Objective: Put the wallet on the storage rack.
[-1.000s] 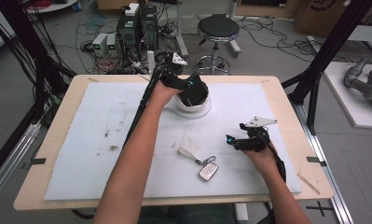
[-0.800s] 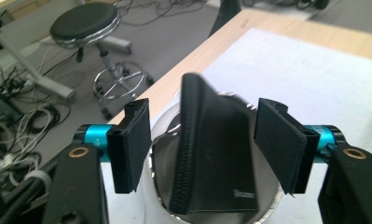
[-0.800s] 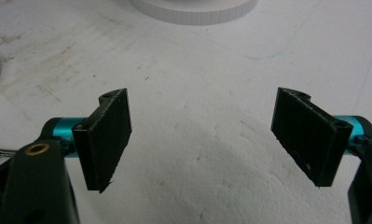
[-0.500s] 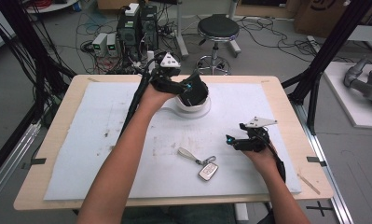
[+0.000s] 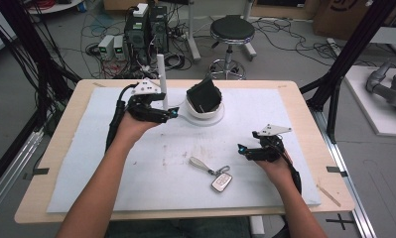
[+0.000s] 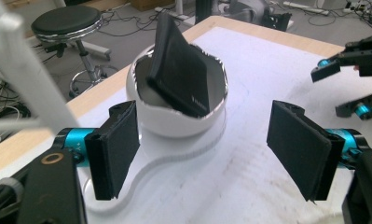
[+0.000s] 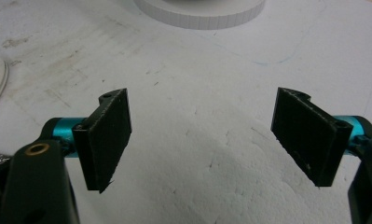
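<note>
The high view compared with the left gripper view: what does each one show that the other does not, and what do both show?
High view alone: the car key with its strap on the white mat, the person's forearms, the left claw from above. Left gripper view alone: the wallet's face up close and the left claw's empty, open pads. Both: the black wallet leaning in the white bowl, the stool, the right claw.
</note>
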